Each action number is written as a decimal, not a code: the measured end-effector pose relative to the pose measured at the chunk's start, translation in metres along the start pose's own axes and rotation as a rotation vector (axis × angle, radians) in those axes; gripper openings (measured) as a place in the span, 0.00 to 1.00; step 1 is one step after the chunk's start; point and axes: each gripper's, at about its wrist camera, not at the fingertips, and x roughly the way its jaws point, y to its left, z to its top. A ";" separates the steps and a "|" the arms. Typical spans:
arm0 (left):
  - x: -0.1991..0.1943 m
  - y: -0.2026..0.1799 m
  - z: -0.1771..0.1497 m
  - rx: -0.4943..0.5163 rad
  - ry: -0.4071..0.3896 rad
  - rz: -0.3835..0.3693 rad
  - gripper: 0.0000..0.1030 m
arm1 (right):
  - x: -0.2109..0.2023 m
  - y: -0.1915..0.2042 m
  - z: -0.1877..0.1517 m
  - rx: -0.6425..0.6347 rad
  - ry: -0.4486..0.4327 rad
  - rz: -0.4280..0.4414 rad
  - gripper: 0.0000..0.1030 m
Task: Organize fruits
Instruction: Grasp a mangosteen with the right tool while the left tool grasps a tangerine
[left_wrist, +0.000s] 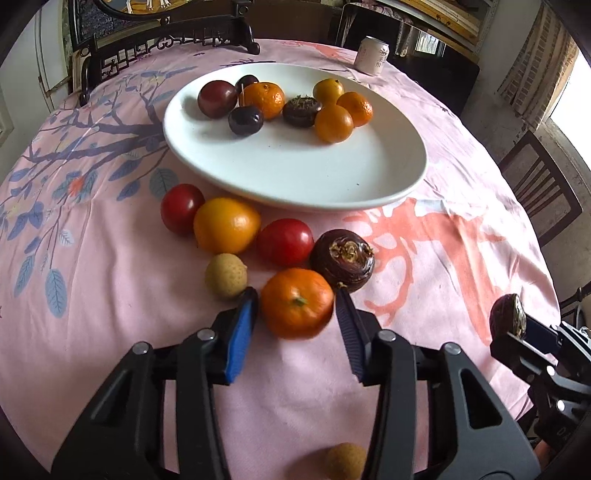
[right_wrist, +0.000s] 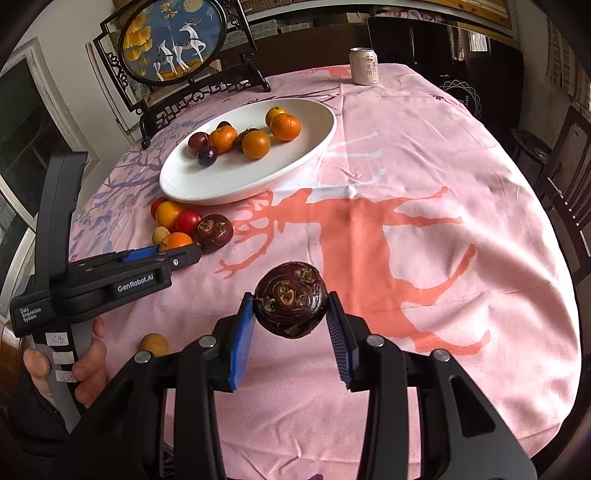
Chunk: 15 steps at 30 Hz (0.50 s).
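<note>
A white oval plate holds several fruits: oranges, dark plums and a water chestnut; it also shows in the right wrist view. In front of it lie two red fruits, a yellow-orange fruit, a longan, a water chestnut and a mandarin. My left gripper is open with its jaws around the mandarin, which rests on the cloth. My right gripper is shut on a dark water chestnut, held above the cloth.
A pink patterned tablecloth covers the round table. A drink can stands at the far edge. A framed deer screen stands behind the plate. Another longan lies near me. Chairs stand at the right.
</note>
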 end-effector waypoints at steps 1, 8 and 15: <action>0.000 -0.001 0.000 0.005 -0.001 0.000 0.36 | 0.000 0.000 0.000 0.000 0.001 0.002 0.38; -0.019 0.005 -0.019 0.005 -0.015 -0.042 0.35 | 0.000 0.004 0.004 -0.005 0.002 0.011 0.38; -0.047 0.023 -0.029 -0.022 -0.045 -0.094 0.35 | 0.009 0.026 0.011 -0.043 0.019 0.025 0.38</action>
